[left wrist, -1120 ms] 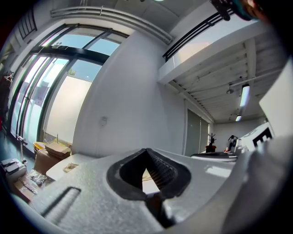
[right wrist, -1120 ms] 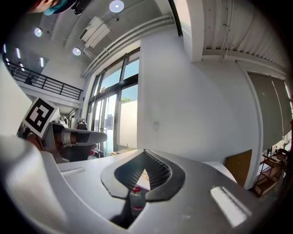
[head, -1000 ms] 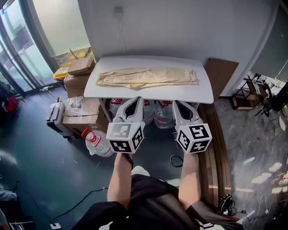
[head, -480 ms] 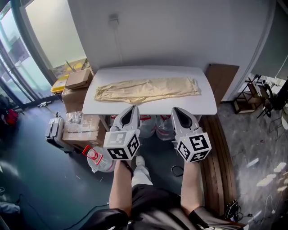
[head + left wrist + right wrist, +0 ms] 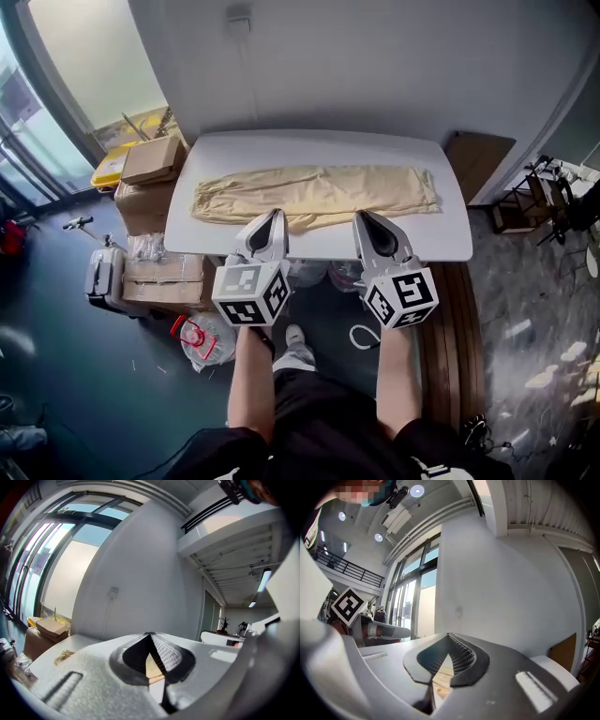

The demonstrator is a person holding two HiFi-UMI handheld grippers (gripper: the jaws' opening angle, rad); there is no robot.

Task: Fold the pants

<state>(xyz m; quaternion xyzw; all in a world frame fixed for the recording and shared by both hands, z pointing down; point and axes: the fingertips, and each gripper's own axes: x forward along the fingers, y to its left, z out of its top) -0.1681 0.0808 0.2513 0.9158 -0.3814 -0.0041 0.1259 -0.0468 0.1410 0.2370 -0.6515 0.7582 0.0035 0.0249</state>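
Two hand-held grippers are shown side by side at the near edge of a white table (image 5: 441,234), both pointed level toward the grey wall (image 5: 375,66) behind it. The left gripper (image 5: 274,218) is seen with its jaws brought together at the tips. Nothing is clamped between them, and only a thin slit is left lower down, through which beige fabric can be made out. The right gripper (image 5: 364,218) is likewise closed tip to tip and holds nothing. Each gripper carries a marker cube (image 5: 251,292) at its rear, and each is borne by one of the person's bare forearms (image 5: 251,384).

The pants (image 5: 319,192), beige in colour, are laid flat and lengthwise along the table. The waist is turned toward the right end and the leg ends toward the left. The pants are touched by neither gripper; both sets of tips are seen over the lower edge of the fabric, but from above it cannot be told how far above the cloth they hang.

Cardboard boxes (image 5: 150,161) are stacked just beside the left end of the table. What appears to be a large water bottle (image 5: 202,339) lies on the dark floor (image 5: 84,394) near them. A wooden board (image 5: 478,159) is leaned against the wall past the right end.
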